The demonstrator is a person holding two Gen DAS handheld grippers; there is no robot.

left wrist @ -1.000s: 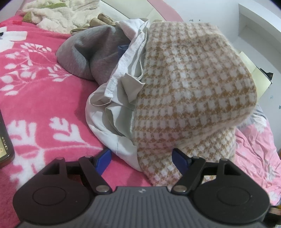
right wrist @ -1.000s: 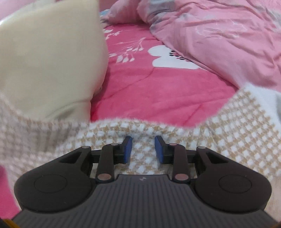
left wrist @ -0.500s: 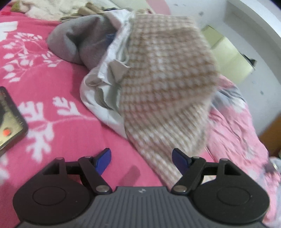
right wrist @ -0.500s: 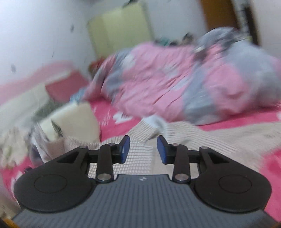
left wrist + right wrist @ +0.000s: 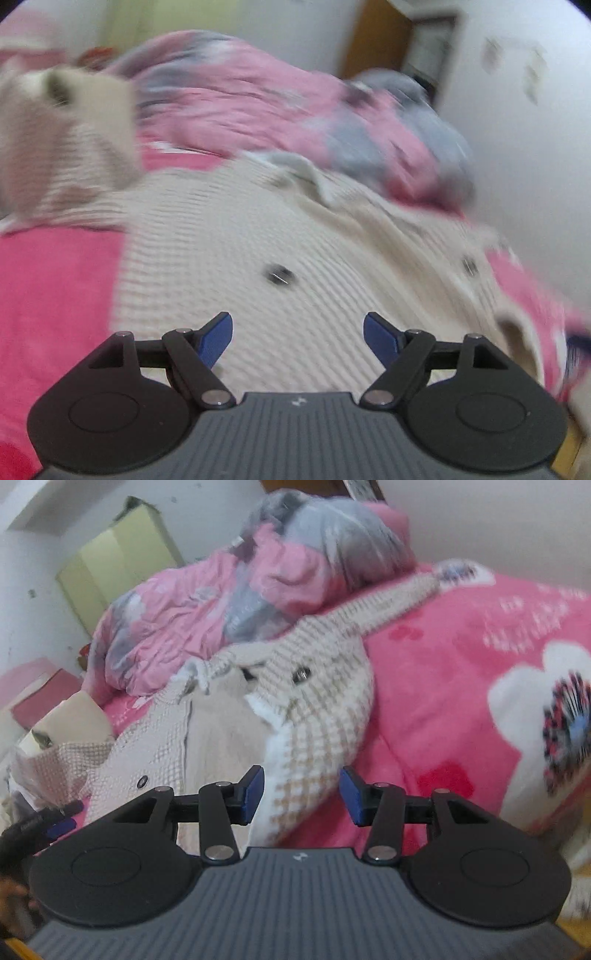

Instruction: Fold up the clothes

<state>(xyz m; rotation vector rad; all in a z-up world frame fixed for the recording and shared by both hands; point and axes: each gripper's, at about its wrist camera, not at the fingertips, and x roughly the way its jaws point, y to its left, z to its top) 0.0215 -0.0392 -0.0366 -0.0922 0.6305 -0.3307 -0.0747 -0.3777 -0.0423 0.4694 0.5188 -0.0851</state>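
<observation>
The bed point(image 5: 461, 686) fills both views, its pink blanket patterned with white flowers, spreading to the right of the right fingers and to the left of the left fingers; beyond the fingertips in both views lies a crumpled pink and grey quilt point(image 5: 229, 602), heaped against the white wall point(image 5: 498, 520); a pale green cabinet point(image 5: 110, 557) stands far ahead and left of the right fingers. The cardigan point(image 5: 280, 236), cream and tan check with dark buttons, lies spread on the blanket; in the left view it sits directly ahead of and under the fingers, blurred, one button point(image 5: 279, 275) just beyond the gap between them; in the right view its front lies open ahead of the left finger, showing the plain lining, one sleeve reaching away toward the quilt, and its hem runs down between the fingers. A pile of other clothes point(image 5: 55, 738) sits far to the left of the right fingers. The left gripper point(image 5: 297, 334) has its blue fingers spread wide, nothing between them; the right gripper point(image 5: 301, 794) also stands apart, the cardigan's lower edge in the gap, with no pad seen touching it.
</observation>
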